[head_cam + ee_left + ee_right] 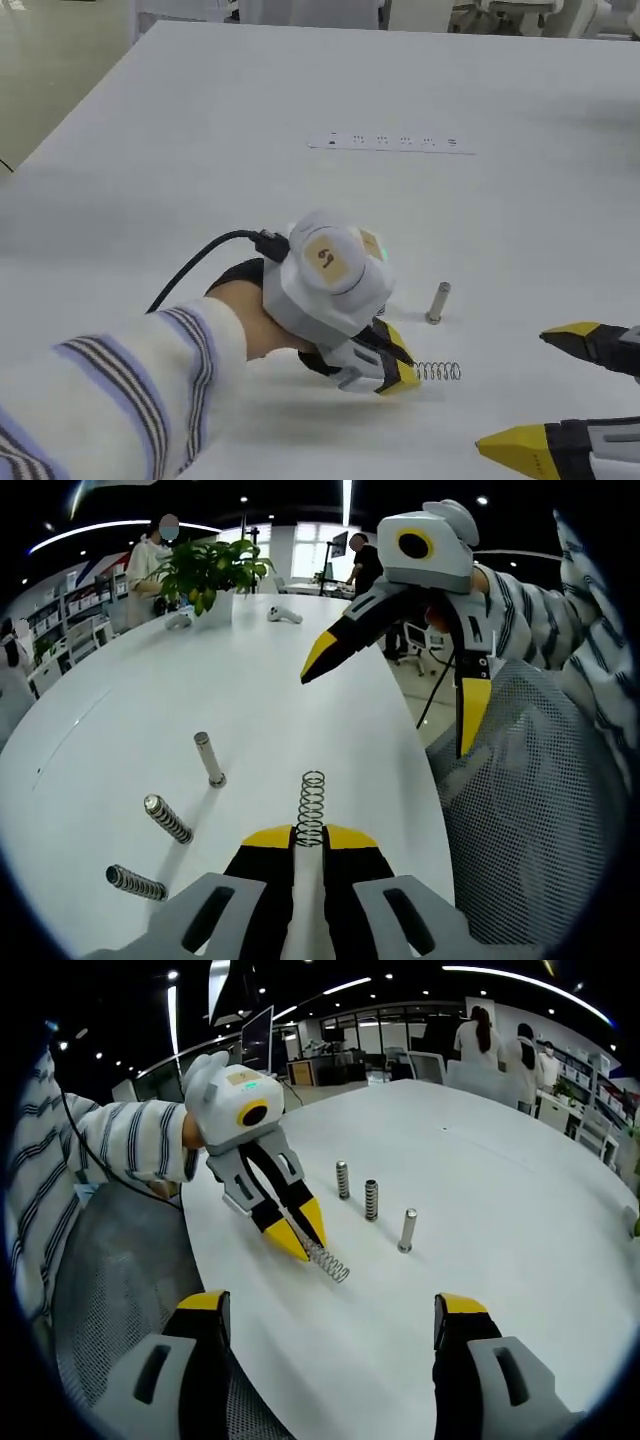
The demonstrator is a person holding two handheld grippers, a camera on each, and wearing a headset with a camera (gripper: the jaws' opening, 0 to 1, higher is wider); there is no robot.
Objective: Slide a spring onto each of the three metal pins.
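Loading of the bare pin (208,759) appears underway: my left tongs (310,833) clamp a spring (312,798) near it; right tongs (330,1306) stand apart. Next I align spring over pin.

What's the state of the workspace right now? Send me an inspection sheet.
Surface: white table with a socket strip set into it.
Job's things: far sprung pin and near sprung pin stand upright, each with a spring on it. The bare pin stands beside them. The loose spring is held by one end.
Clutter: potted plant and a small white object at the table's far end.
Grippers: left gripper, jaws shut on the loose spring. Right gripper, jaws open, holding nothing.
Cables: black cable leaves the left gripper.
Surroundings: mesh chair; people standing in the background.
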